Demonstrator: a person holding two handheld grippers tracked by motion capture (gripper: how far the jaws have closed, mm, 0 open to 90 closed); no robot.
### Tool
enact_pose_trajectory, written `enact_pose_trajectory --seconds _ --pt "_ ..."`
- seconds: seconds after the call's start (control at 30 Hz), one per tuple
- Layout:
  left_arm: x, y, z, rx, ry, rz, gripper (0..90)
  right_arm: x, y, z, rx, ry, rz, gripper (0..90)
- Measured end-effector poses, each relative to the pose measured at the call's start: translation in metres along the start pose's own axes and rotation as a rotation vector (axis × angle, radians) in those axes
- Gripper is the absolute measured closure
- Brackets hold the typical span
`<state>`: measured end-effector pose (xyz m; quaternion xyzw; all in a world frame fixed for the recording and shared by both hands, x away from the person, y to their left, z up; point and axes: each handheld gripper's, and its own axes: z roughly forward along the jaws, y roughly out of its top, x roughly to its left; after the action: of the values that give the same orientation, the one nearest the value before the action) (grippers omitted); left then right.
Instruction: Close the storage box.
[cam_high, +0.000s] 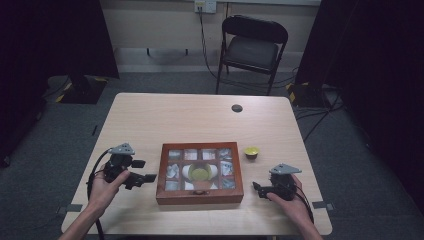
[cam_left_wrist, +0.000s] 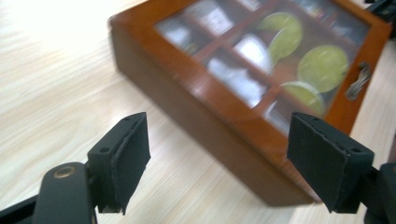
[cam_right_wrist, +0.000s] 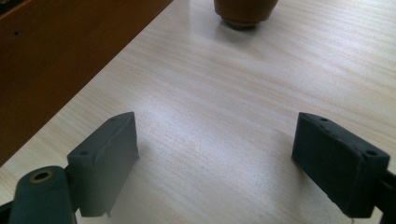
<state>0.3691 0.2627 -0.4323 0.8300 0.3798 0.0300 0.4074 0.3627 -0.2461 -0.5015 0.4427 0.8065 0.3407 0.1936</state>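
Note:
A wooden box (cam_high: 200, 195) with a glass-paned lid lies shut near the table's front middle; yellow-green round things show in its compartments. In the left gripper view the box (cam_left_wrist: 224, 126) lies just ahead, its metal latch (cam_left_wrist: 357, 84) at the right. My left gripper (cam_high: 145, 178) hovers to the left of the box, jaws wide apart with nothing between them (cam_left_wrist: 219, 156). My right gripper (cam_high: 257, 189) rests right of the box, open over bare wood (cam_right_wrist: 217, 161). A small brown pod with a yellow top (cam_high: 251, 152) stands by the box's far right corner (cam_right_wrist: 243, 11).
A small dark round disc (cam_high: 237, 108) sits on the far part of the light wooden table (cam_high: 165, 120). A black folding chair (cam_high: 254, 47) stands behind the table. Cables run on the grey floor at the right.

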Motion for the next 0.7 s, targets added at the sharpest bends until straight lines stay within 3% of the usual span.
enact_pose_trajectory --seconds 0.1,0.17,0.23,0.37,0.43,0.5,0.6,0.7 --pt "0.007 -0.009 -0.003 0.027 0.025 -0.028 21.4 0.000 0.000 0.000 -0.001 0.000 -0.001 13.5" --pt "0.014 -0.016 -0.004 0.063 0.072 -0.021 21.3 0.000 0.000 0.000 -0.001 0.000 -0.001 13.5" --pt "0.023 -0.026 -0.004 0.070 0.110 -0.063 20.8 0.000 0.000 0.000 -0.001 0.000 -0.001 13.5" --pt "0.036 -0.041 0.001 0.111 0.174 -0.094 19.4 0.000 0.000 0.000 0.000 0.000 0.001 13.5" --pt "0.042 -0.048 0.005 0.132 0.167 -0.119 19.2 -0.001 0.000 0.000 0.001 -0.004 0.006 13.5" --pt "0.045 -0.052 0.009 0.164 0.218 -0.095 19.6 -0.002 0.000 0.000 -0.001 -0.010 0.012 13.6" --pt "0.046 -0.054 0.008 0.142 0.225 -0.112 18.3 -0.003 -0.001 -0.001 0.000 -0.021 0.020 13.6" --pt "0.043 -0.059 0.009 0.131 0.282 -0.076 17.3 -0.005 -0.002 -0.002 0.000 -0.029 0.028 13.5"
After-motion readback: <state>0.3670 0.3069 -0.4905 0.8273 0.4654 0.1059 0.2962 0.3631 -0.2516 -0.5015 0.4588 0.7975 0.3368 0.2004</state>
